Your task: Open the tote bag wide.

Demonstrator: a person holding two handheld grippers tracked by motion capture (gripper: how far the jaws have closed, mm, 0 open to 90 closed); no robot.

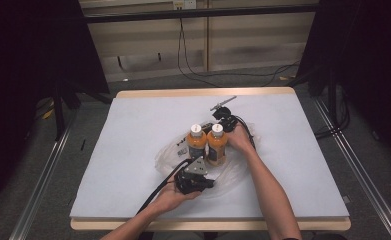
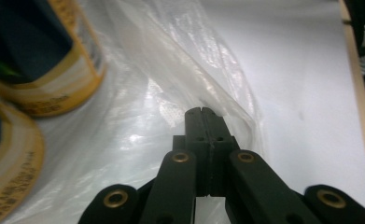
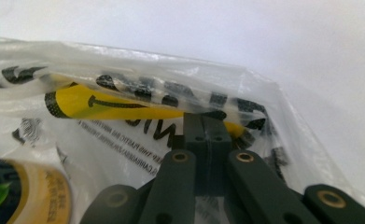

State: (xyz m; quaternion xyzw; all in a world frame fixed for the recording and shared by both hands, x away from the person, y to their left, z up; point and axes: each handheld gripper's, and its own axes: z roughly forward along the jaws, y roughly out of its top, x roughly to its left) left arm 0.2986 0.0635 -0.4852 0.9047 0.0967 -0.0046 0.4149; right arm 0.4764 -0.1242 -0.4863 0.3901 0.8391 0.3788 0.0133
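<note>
Two orange juice bottles with white caps (image 1: 197, 142) (image 1: 216, 145) stand side by side inside a clear plastic bag (image 1: 169, 152) at the table's middle. My left gripper (image 1: 201, 164) lies at the bag's near side, jaws together on a fold of the film (image 2: 227, 100); both bottles (image 2: 45, 60) (image 2: 7, 163) loom at the left of the left gripper view. My right gripper (image 1: 222, 123) sits at the far right of the bottles, jaws together on the bag's printed edge (image 3: 124, 84), with a bottle (image 3: 31, 196) low at the left.
The table is covered by a pale sheet (image 1: 133, 130) with a wooden rim (image 1: 203, 92) at the far edge. Black cables (image 1: 223, 75) lie on the floor beyond. Metal rails (image 1: 43, 175) run along both sides.
</note>
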